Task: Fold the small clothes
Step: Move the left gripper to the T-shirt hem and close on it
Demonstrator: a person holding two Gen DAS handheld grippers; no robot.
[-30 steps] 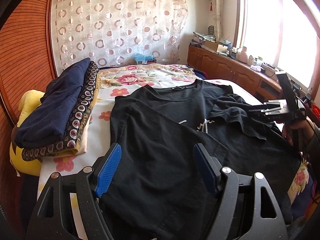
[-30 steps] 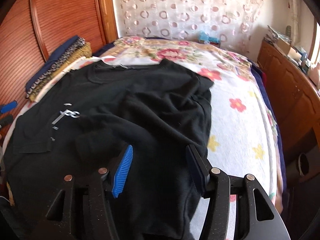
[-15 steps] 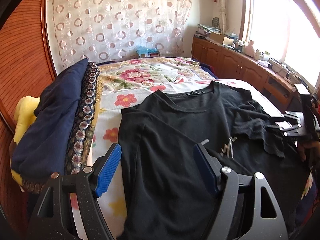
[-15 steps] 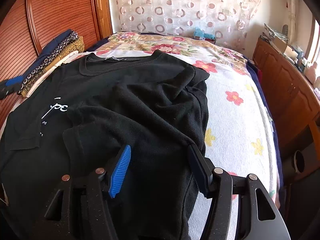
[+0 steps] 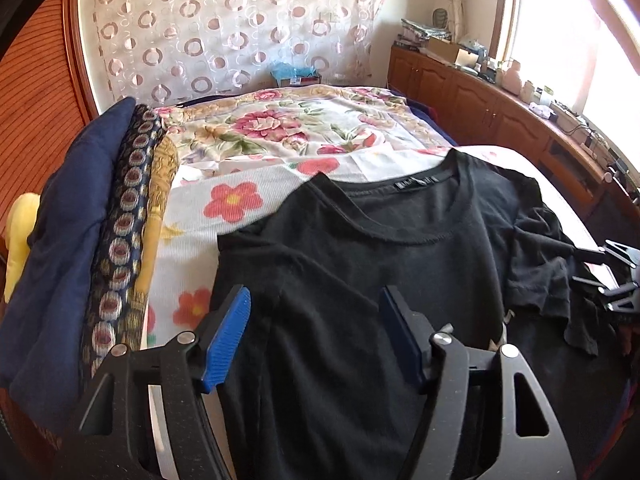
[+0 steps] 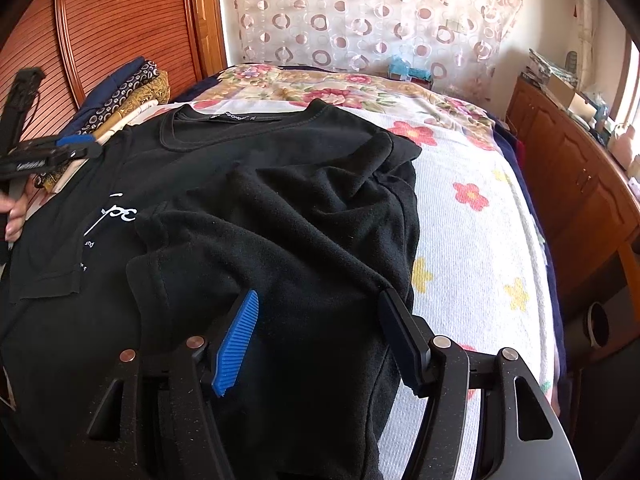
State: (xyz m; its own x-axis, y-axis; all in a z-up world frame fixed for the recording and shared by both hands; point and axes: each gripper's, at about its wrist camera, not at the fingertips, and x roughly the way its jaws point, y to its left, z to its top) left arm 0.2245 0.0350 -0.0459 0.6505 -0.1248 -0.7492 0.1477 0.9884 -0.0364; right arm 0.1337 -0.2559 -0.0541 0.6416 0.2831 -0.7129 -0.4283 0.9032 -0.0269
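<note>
A: Shirt location?
B: Black T-shirt (image 5: 400, 248) flat on bed (image 6: 472, 240), sleeves folded in.
A: Fingers?
B: Left gripper (image 5: 316, 332) just narrowing, right gripper (image 6: 320, 338) just widening; both released, grasping nothing.

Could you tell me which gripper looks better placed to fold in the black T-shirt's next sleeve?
Probably the left gripper: open, it hovers over the flat, unfolded sleeve of the black T-shirt. The right gripper, jaws just opening with nothing pinched, sits over the side already folded inward.
</note>
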